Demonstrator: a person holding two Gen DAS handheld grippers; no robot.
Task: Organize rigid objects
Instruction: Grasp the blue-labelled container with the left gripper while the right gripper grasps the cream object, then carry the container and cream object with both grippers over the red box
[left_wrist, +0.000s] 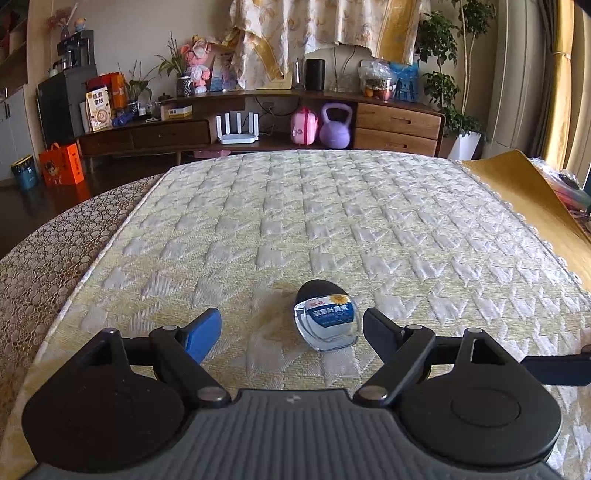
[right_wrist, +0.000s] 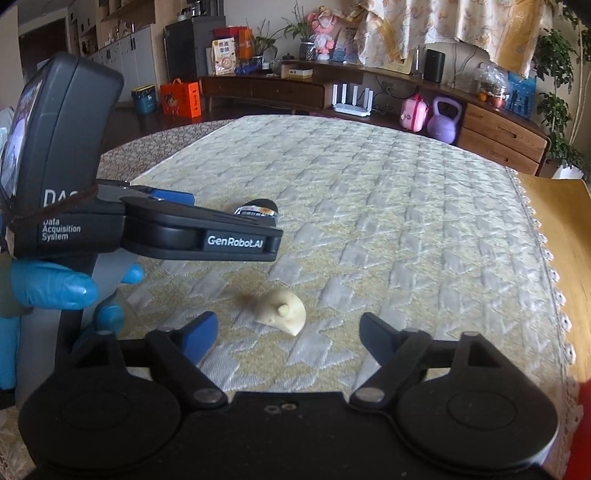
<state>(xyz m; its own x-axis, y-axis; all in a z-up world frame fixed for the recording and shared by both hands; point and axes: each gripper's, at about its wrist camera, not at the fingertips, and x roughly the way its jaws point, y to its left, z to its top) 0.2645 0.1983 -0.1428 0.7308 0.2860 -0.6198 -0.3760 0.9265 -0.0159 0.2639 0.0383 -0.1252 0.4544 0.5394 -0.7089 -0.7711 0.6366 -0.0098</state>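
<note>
A small clear bottle with a black cap and blue label (left_wrist: 327, 320) lies on the quilted cream mat (left_wrist: 332, 221). My left gripper (left_wrist: 291, 328) is open, and the bottle lies between its fingertips, close to the right one. In the right wrist view the same bottle (right_wrist: 256, 212) shows just beyond the left gripper's body (right_wrist: 199, 232). A cream-coloured garlic-shaped object (right_wrist: 282, 312) lies on the mat (right_wrist: 369, 206) just ahead of my open right gripper (right_wrist: 288, 332), between its fingertips.
The mat covers a table with a patterned brown cloth (left_wrist: 48, 258) at left and a yellow cloth (left_wrist: 528, 199) at right. A wooden sideboard (left_wrist: 258, 125) with a router, a pink case and a purple kettlebell stands beyond the far edge. A blue-gloved hand (right_wrist: 55, 288) holds the left gripper.
</note>
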